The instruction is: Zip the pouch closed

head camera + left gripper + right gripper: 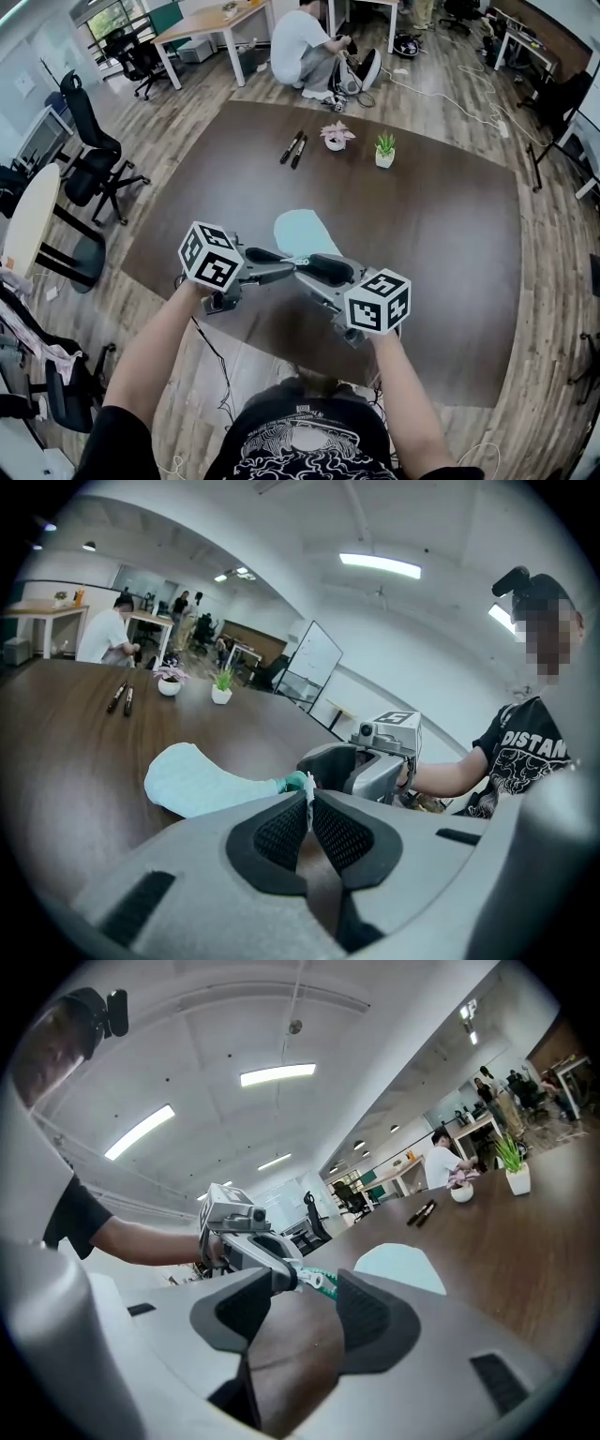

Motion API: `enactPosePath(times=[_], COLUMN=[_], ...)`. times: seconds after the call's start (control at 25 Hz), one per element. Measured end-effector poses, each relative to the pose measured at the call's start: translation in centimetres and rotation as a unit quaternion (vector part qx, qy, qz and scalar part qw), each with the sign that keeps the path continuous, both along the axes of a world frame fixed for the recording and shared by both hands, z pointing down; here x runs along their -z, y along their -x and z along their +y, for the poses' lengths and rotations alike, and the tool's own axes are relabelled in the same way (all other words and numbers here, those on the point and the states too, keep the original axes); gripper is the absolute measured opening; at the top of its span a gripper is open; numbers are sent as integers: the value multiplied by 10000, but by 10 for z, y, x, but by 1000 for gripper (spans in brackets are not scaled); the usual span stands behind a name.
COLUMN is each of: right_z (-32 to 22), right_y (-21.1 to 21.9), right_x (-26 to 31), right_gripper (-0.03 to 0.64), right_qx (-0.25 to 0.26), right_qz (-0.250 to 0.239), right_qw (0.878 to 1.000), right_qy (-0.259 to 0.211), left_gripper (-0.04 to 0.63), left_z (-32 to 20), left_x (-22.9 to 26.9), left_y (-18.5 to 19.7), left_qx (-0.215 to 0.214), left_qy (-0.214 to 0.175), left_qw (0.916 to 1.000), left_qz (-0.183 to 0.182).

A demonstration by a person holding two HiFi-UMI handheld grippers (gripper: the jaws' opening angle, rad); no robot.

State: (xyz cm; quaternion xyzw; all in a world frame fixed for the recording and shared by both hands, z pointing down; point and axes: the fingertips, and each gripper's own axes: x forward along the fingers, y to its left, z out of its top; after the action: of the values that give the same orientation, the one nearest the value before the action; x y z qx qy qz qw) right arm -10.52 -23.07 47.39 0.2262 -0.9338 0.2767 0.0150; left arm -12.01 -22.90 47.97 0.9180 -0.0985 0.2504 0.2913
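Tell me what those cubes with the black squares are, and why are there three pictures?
The cubes are parts of two pinching tools called grippers; a person holds one in each hand. One picture comes from a camera on the person's head, the others from cameras on each gripper. On the brown table are a pale blue pouch, two pens and two potted plants. The left gripper is shut on the pouch's end. The right gripper holds its jaws apart around the zip end, not squeezing it.

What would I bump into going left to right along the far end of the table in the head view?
two black markers → pink plant in a white pot → green plant in a white pot
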Motion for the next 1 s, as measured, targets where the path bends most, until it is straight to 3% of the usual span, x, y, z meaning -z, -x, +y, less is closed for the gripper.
enactPosePath(times=[1.0], right_z=[3], right_y=[-1], right_x=[3], right_gripper=[133], right_qx=[217], right_qz=[-716], right_qw=[9964], right_qy=[406], left_gripper=[23], left_z=[2], left_x=[-5], left_y=[-1], left_qx=[-35], left_qy=[59], left_qw=[10000], left_qz=[-39])
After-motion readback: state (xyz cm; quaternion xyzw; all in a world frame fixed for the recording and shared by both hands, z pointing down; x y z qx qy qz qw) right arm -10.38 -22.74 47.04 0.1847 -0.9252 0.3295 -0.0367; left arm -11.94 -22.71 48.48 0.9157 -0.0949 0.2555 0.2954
